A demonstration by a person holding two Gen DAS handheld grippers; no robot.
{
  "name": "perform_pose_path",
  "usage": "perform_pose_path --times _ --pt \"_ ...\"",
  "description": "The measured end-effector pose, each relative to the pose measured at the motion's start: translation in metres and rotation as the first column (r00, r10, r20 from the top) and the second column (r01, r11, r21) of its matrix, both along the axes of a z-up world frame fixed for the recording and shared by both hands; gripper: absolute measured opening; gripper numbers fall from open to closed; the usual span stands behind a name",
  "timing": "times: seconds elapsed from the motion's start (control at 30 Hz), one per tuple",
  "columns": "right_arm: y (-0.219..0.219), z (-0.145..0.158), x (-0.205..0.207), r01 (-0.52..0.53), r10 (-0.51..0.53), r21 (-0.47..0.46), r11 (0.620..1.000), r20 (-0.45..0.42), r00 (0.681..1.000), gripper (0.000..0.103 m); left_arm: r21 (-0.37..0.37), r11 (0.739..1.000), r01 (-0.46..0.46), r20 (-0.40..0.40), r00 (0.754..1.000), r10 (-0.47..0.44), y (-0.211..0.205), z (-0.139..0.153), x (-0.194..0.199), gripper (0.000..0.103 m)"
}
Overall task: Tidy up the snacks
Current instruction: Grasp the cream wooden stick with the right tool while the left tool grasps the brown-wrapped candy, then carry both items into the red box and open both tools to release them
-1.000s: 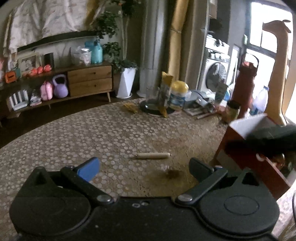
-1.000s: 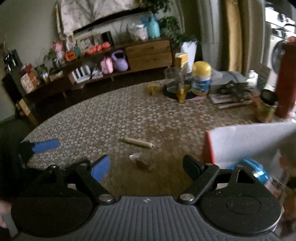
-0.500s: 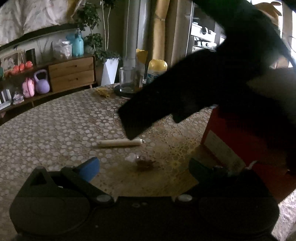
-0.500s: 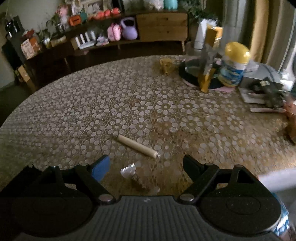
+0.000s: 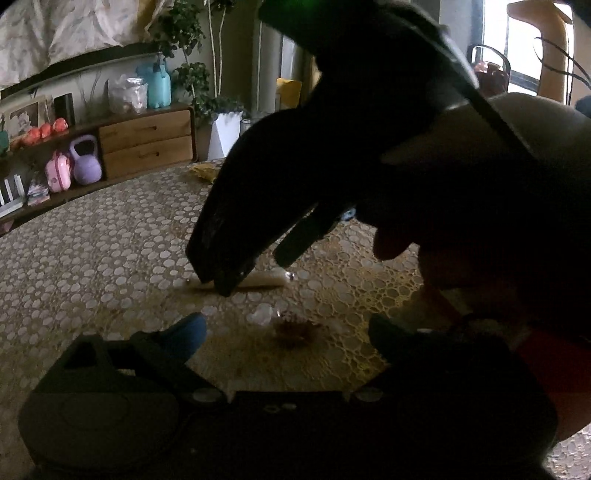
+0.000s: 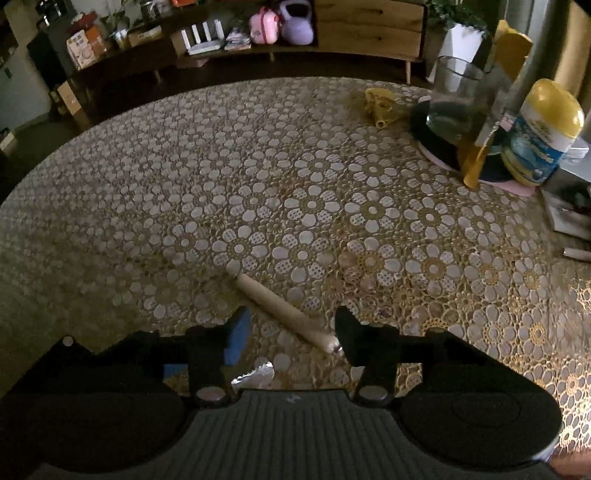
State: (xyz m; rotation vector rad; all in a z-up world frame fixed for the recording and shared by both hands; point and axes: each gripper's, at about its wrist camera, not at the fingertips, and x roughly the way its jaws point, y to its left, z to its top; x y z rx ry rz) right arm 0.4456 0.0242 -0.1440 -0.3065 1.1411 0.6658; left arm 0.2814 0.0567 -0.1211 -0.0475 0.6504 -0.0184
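Observation:
A pale stick-shaped snack (image 6: 282, 308) lies on the patterned tablecloth (image 6: 295, 184). My right gripper (image 6: 291, 332) is open and low over it, one finger on each side of its near end. In the left wrist view the right gripper (image 5: 236, 273) reaches down from the upper right, its fingers at the same stick (image 5: 258, 281). A small wrapped candy with a silver end (image 5: 284, 325) lies just in front of my left gripper (image 5: 284, 332), which is open and empty. The candy's silver end (image 6: 255, 374) shows under the right gripper.
A red box (image 5: 554, 369) stands at the right. At the far right of the table stand a glass jar (image 6: 458, 99), a yellow-lidded tub (image 6: 539, 136) and a yellow packet (image 6: 380, 103). A sideboard (image 6: 369, 26) stands beyond the table.
My right gripper has swung left and down from the red box and lowered around the stick snack. The left gripper has shifted slightly toward the candy.

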Motion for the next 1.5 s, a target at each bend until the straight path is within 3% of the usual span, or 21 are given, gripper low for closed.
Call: perform_pose_path --times 0.17,0.33,0.43,0.73,1.0,1.5 --pt "0.002 -0.009 0.005 -0.011 0.012 -0.022 1.000 0.027 1.000 0.027 0.029 0.999 0.032 0.005 0.999 -0.032 -0.008 -0.006 0.001 0.089" --pt "-0.002 -0.020 0.006 -0.008 0.009 -0.019 1.000 0.044 0.999 0.012 0.052 0.998 0.032 -0.029 0.999 -0.031 -0.011 -0.015 0.012 0.073" --pt "-0.001 -0.020 -0.001 -0.007 0.008 -0.017 1.000 0.057 0.998 0.011 0.047 0.998 0.034 -0.019 0.999 -0.033 -0.011 -0.015 0.014 0.070" --pt "-0.008 0.002 -0.008 0.040 -0.041 0.005 0.999 0.059 0.997 0.011 0.030 0.999 0.025 -0.007 1.000 -0.025 -0.005 -0.013 0.017 0.033" --pt "-0.035 0.017 -0.025 0.105 -0.107 0.043 0.994 0.058 0.993 0.011 -0.002 1.000 -0.001 -0.009 1.000 0.001 0.001 -0.006 0.005 0.031" --pt "-0.073 0.073 -0.104 0.149 -0.156 0.097 0.984 0.075 0.985 0.011 -0.042 0.999 0.016 0.017 1.000 -0.015 -0.008 0.034 -0.047 0.031"
